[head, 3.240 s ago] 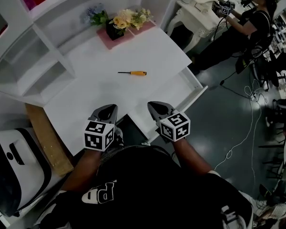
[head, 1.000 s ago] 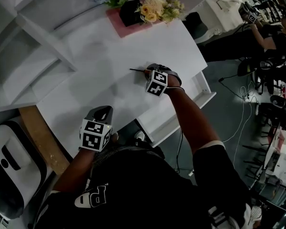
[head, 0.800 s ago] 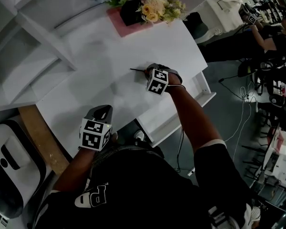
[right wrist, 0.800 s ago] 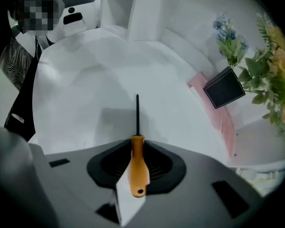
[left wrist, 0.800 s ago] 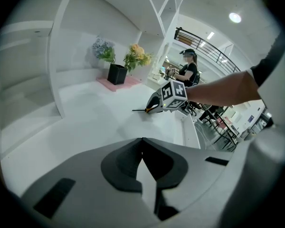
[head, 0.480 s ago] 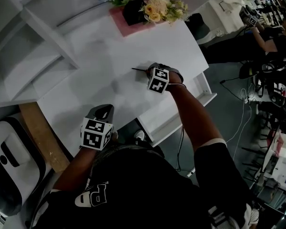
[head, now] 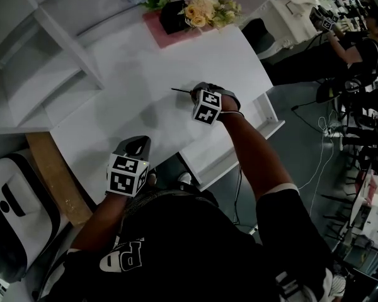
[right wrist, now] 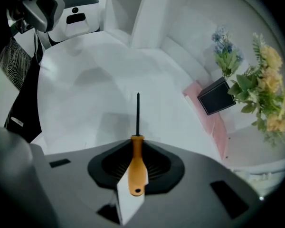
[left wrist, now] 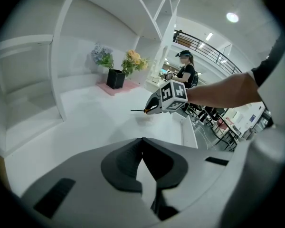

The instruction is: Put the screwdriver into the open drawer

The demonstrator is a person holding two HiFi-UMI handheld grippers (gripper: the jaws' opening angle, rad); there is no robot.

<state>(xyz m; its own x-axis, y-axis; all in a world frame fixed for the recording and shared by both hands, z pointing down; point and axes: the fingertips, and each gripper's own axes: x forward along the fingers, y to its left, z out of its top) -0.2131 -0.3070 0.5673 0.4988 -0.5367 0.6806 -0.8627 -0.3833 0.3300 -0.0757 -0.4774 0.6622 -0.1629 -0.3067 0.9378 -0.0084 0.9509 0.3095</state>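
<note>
Over the white counter (head: 132,68), near the flowers (head: 205,10), the right gripper (head: 195,94) has just been closing. Its fingers (right wrist: 107,165) clasp the screwdriver (right wrist: 137,167) by its orange handle, beside the open drawer (head: 239,137) — the left gripper (head: 138,145) hangs clenched, empty.

**A:** The screwdriver (right wrist: 136,151) handle looks like smooth orange plastic with a bit of sheen, and the shaft like dark matt metal, right?

**B:** Yep. The desk (head: 145,61) is smooth white, satin rather than glossy. The brown board (head: 50,181) beside it looks like bare, rough wood. The black flower pot (right wrist: 217,96) is matt. The pink mat (right wrist: 213,127) under it could be cloth or paper, can't tell.
</note>
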